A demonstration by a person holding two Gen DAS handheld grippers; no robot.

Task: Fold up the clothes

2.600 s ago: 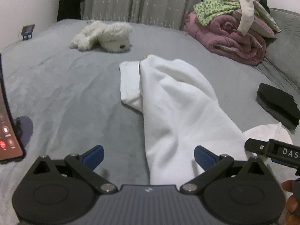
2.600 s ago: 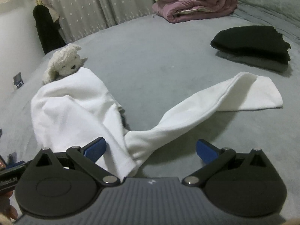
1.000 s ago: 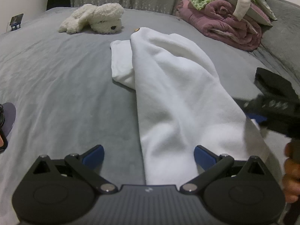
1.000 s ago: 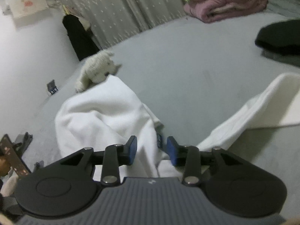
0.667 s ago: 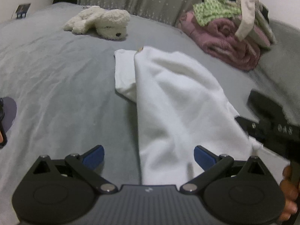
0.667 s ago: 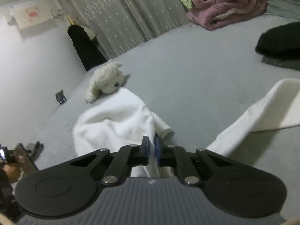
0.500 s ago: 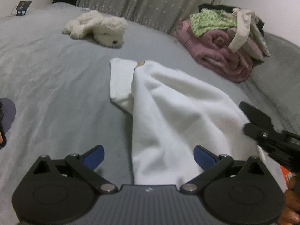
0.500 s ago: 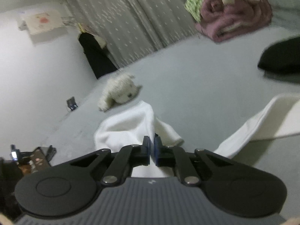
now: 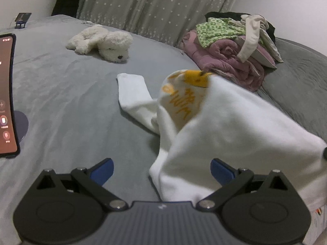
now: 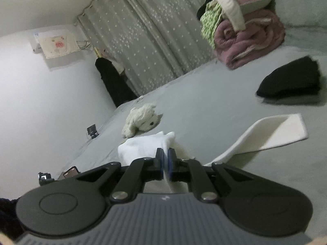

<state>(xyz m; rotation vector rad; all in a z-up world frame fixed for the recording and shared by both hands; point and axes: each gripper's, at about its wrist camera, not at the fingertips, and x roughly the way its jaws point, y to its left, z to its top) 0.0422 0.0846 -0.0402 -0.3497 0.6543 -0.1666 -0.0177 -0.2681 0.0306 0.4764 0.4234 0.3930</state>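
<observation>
Grey bedding covers the bed (image 9: pixel 61 94) before a star-dotted curtain (image 9: pixel 143 6). We see one white plush dog (image 9: pixel 102 42), one heap of pink and green laundry (image 9: pixel 231 49), one folded black garment (image 10: pixel 290 81) and one phone (image 9: pixel 7 94). Our right claw (image 10: pixel 166 161) is pressed together, pinching the white sweatshirt (image 9: pixel 235 134), lifted off the bed, its yellow print showing. Our left claw (image 9: pixel 162 170) is spread wide, holding nothing.

Grey bed (image 9: pixel 61 94) under white garment (image 9: pixel 235 126), plush dog (image 9: pixel 102 42)
</observation>
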